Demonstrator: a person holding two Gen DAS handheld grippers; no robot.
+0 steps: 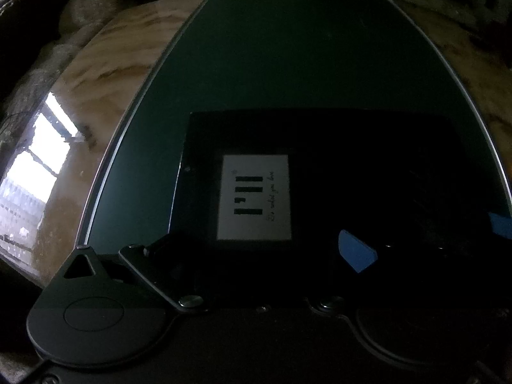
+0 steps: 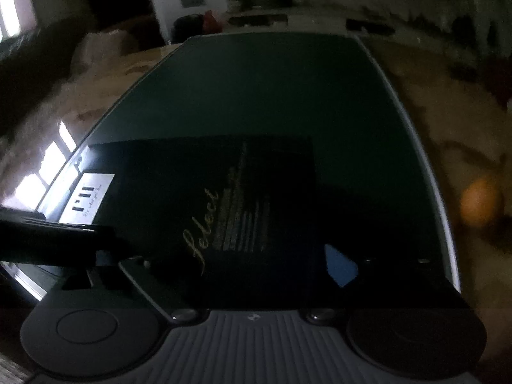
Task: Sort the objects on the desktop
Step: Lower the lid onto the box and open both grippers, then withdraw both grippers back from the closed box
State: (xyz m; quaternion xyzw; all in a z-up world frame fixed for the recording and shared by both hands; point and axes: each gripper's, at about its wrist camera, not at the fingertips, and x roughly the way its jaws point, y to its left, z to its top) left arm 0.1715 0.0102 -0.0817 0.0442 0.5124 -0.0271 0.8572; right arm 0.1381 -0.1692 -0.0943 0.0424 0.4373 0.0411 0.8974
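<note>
Since both wrist views are very dark, detail is thin. Ahead of both grippers lies one dark green desk mat (image 1: pixel 288 64) with a pale trimmed edge, on a glossy marbled brown tabletop (image 1: pixel 105 73). Beyond the left gripper (image 1: pixel 256 249) the mat's far half is bare, open room; the mat's left edge curves past just outside the left finger, with window glare on the table further left. Two black books lie side by side on the mat's near part: one with a white label (image 1: pixel 254 196) printed with black bars, dead ahead of the left gripper, and one with gold "Select" script (image 2: pixel 204 224), dead ahead of the right gripper (image 2: pixel 243 268). Right of that book, bare mat runs to its right edge. One blurred orange round thing (image 2: pixel 480 204) sits on the table off to the right, well apart.

Left gripper: jaws spread wide, blue pad (image 1: pixel 355 251) visible on the right finger, nothing gripped. Right gripper: also wide apart, blue pad (image 2: pixel 340 265) showing, over the "Select" book's near edge; contact cannot be told.
</note>
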